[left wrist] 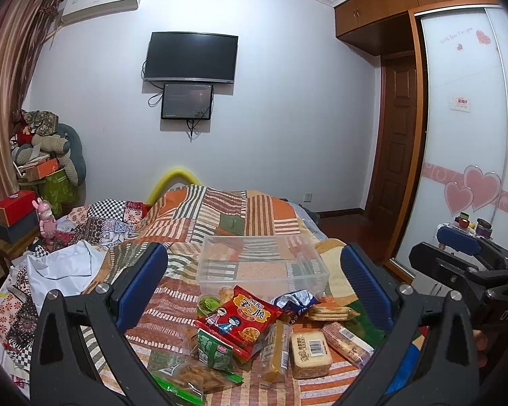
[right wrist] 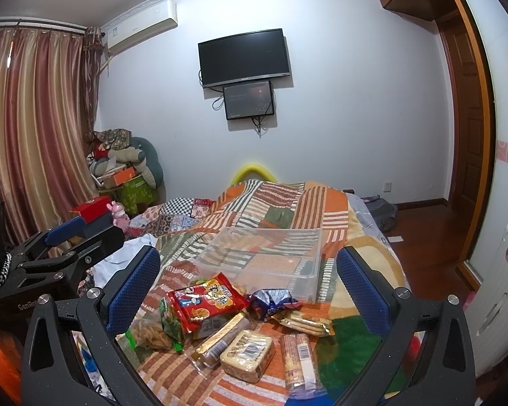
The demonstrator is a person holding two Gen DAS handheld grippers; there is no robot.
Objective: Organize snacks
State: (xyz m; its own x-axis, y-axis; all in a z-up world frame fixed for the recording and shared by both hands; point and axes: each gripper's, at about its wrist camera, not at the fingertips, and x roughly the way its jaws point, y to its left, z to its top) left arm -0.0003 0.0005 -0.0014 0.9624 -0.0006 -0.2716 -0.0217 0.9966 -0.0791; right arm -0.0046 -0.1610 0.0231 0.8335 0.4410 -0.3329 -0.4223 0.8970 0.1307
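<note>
A: Two grippers, both held above the snack pile on the bed (left wrist: pixel 220 223). Left wrist view first: my left gripper (left wrist: pixel 254 284) has its fingers (left wrist: pixel 142 284) wide apart, nothing between them. The red packet (left wrist: pixel 238 318) lies just below and ahead of the gap, resting on the other snacks. The clear bin (left wrist: pixel 260 260) sits directly beyond the pile, looking empty.

B: And the other gripper in that view?

A: The right gripper (left wrist: pixel 464 260) shows at the right edge, side-on; I cannot tell its opening from there. The wrapped cake (left wrist: pixel 310 355) lies nearer that side, beside the biscuit sleeve (left wrist: pixel 347 341).

B: Right wrist view, then.

A: My right gripper (right wrist: pixel 249 287) also has its fingers (right wrist: pixel 360 291) spread, holding nothing. The wrapped cake (right wrist: pixel 247 355) sits below the gap, slightly toward me. The biscuit sleeve (right wrist: pixel 298 358) lies just right of it, its long axis running away from me, roughly along the fingers. The red packet (right wrist: pixel 203 304) lies left of centre; the clear bin (right wrist: pixel 271 260) stands behind the pile. The left gripper (right wrist: pixel 67 243) shows at the left edge.

B: Which hand goes first?

A: I judge the left nearer the red packet, the right nearer the cake. For the sleeve, the fingers should close across its width.
</note>
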